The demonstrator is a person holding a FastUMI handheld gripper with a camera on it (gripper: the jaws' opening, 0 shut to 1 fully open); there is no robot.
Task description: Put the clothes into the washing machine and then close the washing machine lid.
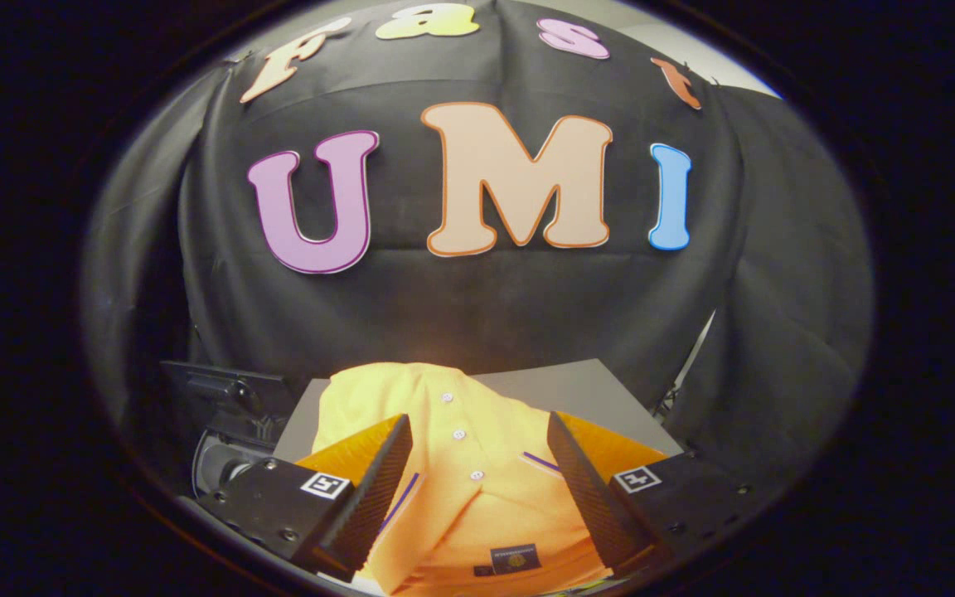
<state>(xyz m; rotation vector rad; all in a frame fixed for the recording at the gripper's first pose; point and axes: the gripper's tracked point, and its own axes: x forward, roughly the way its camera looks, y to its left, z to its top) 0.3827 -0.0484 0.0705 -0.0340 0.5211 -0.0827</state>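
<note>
The gripper is released, its fingers spread wide. A folded orange polo shirt lies between and beyond them on a grey board. Neither finger presses the shirt.

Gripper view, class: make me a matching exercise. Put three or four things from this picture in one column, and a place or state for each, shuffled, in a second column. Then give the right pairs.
Things
1. polo shirt
2. grey board
3. gripper
4. shirt buttons

Places and states
A. open, one finger on each side of the shirt
B. in a row down the placket, between the fingers
C. folded, orange, lying on the board
D. flat under the shirt, bare beyond the fingers

Pairs: 1-C, 2-D, 3-A, 4-B
</note>
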